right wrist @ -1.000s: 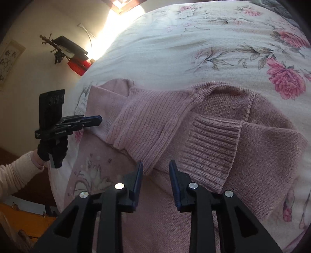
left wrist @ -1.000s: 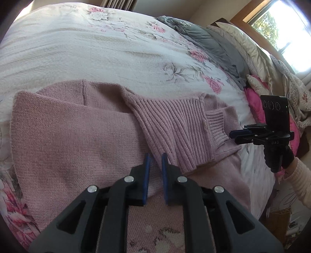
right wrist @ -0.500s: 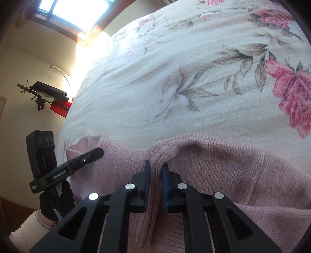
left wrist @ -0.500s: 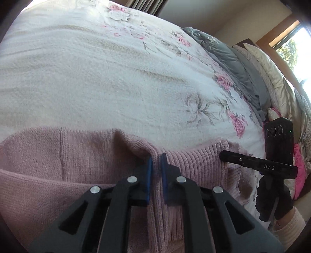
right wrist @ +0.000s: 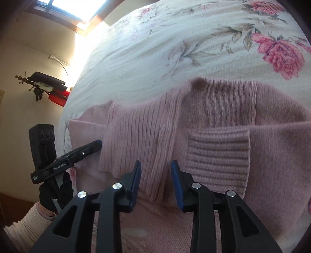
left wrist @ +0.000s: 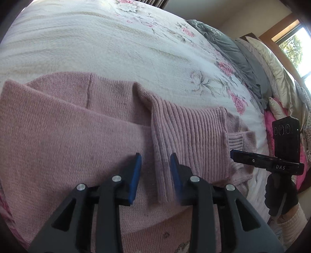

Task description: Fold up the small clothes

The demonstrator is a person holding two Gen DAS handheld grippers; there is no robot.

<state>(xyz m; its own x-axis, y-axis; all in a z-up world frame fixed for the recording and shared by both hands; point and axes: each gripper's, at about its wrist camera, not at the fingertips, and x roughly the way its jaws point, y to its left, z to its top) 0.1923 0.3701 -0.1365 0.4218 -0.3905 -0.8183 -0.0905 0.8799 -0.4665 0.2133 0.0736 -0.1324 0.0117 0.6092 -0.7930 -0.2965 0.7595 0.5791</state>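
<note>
Pink sweater (left wrist: 68, 136) lies on the floral bedspread (left wrist: 97, 44) by a window (right wrist: 68, 9), both tongs (left wrist: 155, 171) (right wrist: 155, 175) spread apart

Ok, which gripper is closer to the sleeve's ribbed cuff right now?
Right. The right gripper hovers open just beside the ribbed cuff; the left gripper sits across the ribbed panel, at the sweater's far edge.

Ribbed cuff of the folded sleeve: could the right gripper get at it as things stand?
Probably yes. The right gripper hangs open right over the pink sweater, the ribbed cuff lies exposed on top just ahead of its jaws, and nothing covers it.
</note>
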